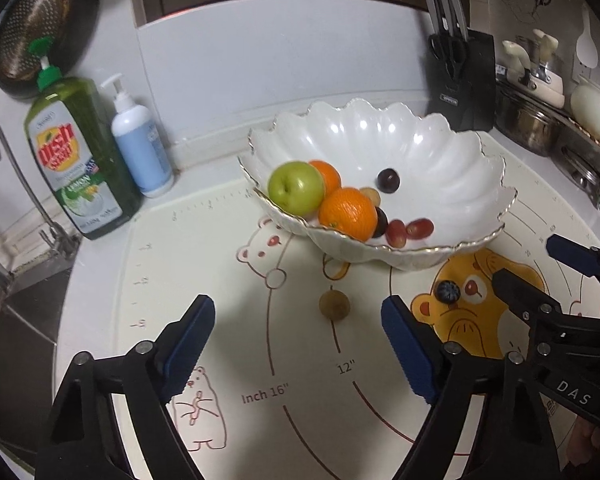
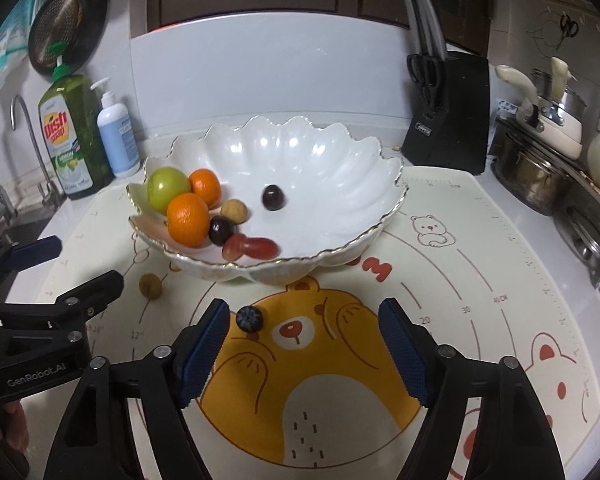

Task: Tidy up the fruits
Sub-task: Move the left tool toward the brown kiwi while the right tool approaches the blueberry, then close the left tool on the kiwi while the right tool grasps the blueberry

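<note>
Far left: a green dish soap bottle (image 1: 76, 156) and a white pump bottle (image 1: 140, 148) are standing side by side at the back of the counter, just off the printed mat (image 1: 228, 360).

Left gripper (image 1: 298, 344) is hovering low over the mat, jaws spread wide, nothing between them. A small brown longan (image 1: 334, 305) is lying on the mat ahead of it, roughly centred between the fingers and apart from both.

The scalloped white bowl (image 1: 420, 152) is sitting on the mat behind the longan. Its contents are crowding the left side: a green apple (image 1: 296, 188), two oranges, one behind the apple (image 1: 327, 174) and one in front (image 1: 348, 212), a second longan (image 2: 235, 211), a dark grape touching the front orange (image 2: 221, 231), and two red grapes (image 2: 250, 247) lying together near the front rim. One more dark grape (image 1: 388, 180) is resting alone mid-bowl.

Right of the loose longan, a blueberry (image 2: 250, 319) is lying on the orange bear print, in front of the bowl.

Right gripper (image 2: 302, 354) is also standing open and empty over the mat; the blueberry is sitting just beside the tip of its left finger (image 2: 204, 350); contact cannot be determined.

Far right: a black knife block (image 1: 462, 80) and stacked pots (image 2: 540, 168) are standing at the back.
</note>
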